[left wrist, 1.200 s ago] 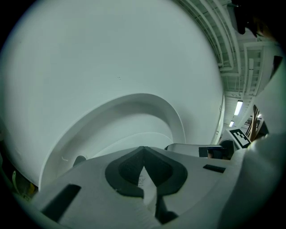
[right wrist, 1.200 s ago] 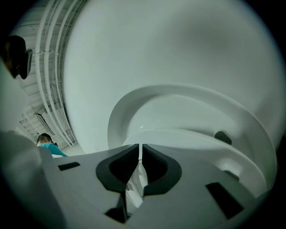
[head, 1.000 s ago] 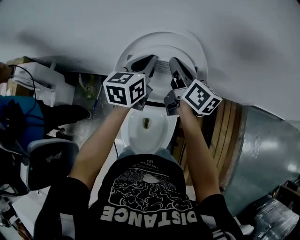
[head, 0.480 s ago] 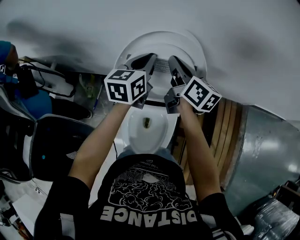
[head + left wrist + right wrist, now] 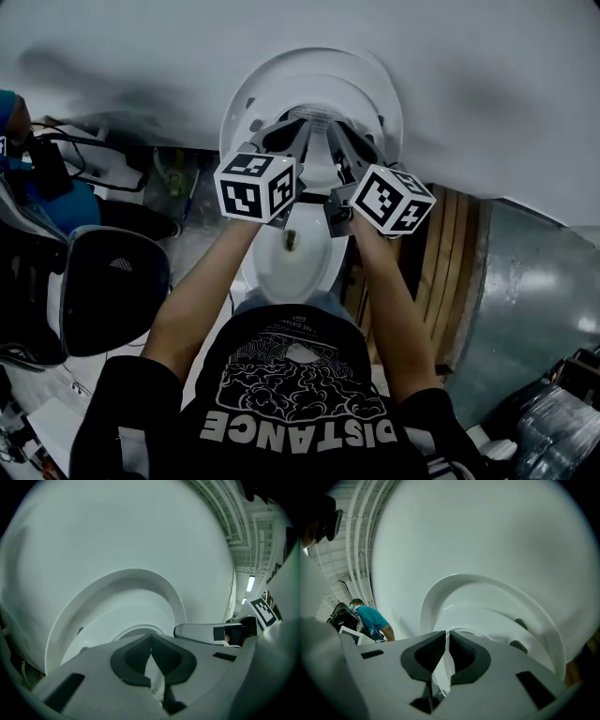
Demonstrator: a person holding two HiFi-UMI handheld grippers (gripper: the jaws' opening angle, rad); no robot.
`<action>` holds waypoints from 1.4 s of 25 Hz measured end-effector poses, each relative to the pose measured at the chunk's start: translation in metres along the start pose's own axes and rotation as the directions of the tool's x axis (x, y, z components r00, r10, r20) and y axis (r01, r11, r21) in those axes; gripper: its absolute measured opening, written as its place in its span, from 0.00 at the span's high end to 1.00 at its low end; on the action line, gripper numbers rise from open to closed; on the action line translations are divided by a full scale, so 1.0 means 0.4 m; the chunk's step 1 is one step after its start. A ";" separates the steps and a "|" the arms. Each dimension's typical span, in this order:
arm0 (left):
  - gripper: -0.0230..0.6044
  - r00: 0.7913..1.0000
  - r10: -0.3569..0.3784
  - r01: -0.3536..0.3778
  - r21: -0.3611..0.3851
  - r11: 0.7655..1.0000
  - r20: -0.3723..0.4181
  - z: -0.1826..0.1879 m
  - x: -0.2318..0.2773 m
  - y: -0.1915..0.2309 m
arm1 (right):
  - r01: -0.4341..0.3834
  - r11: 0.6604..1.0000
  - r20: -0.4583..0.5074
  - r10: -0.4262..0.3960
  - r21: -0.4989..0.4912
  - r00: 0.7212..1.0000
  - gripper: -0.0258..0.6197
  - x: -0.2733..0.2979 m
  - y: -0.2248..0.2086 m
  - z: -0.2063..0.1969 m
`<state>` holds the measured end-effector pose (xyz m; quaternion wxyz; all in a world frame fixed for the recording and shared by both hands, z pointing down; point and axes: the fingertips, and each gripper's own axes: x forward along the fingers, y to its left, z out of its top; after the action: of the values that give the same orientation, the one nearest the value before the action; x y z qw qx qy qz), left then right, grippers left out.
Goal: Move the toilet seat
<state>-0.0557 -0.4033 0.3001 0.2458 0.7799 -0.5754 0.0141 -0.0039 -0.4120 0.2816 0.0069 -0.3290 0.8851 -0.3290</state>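
Observation:
The white toilet seat stands raised with the lid against the wall, above the open bowl. Both grippers reach into it side by side. My left gripper has its jaw tips together at the seat's inner curve. White shows in the gap behind them, and I cannot tell whether it is pinched. My right gripper is shut on a thin white edge of the seat, which runs between its pads. That right gripper also shows at the right of the left gripper view.
A dark chair and cables stand at the left. Wooden slats and a metal drum are at the right. A person in a blue shirt stands off to the left. The white wall is right behind the toilet.
Both grippers have moved up the picture toward the wall and drawn closer together, and the seat and lid have tipped further back. The dark chair at the left has shifted.

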 end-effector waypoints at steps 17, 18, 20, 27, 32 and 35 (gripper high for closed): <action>0.94 0.997 -0.063 0.066 0.119 0.991 -0.033 -0.100 -0.171 -0.115 | 0.122 0.978 0.033 -0.118 -0.167 0.992 0.91 -0.141 0.129 -0.135; 0.94 0.997 -0.063 0.067 0.119 0.991 -0.032 -0.104 -0.180 -0.118 | 0.130 0.976 0.037 -0.126 -0.173 0.991 0.91 -0.149 0.134 -0.141; 0.94 0.997 -0.064 0.068 0.128 0.989 -0.033 -0.112 -0.196 -0.120 | 0.151 0.972 0.047 -0.145 -0.182 0.988 0.91 -0.162 0.141 -0.154; 0.94 0.997 -0.067 0.073 0.149 0.986 -0.044 -0.141 -0.242 -0.111 | 0.198 0.954 0.059 -0.189 -0.223 0.980 0.92 -0.188 0.166 -0.199; 0.94 0.996 -0.077 0.082 0.150 0.985 -0.039 -0.147 -0.259 -0.109 | 0.203 0.947 0.062 -0.194 -0.247 0.979 0.92 -0.192 0.182 -0.215; 0.94 0.996 -0.082 0.086 0.152 0.985 -0.037 -0.146 -0.263 -0.110 | 0.206 0.944 0.062 -0.196 -0.259 0.979 0.92 -0.191 0.188 -0.219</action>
<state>-0.0361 -0.2767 0.3034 0.1943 0.8198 -0.5354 0.0596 -0.0074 -0.2738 0.2906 -0.0550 -0.4214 0.8826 -0.2012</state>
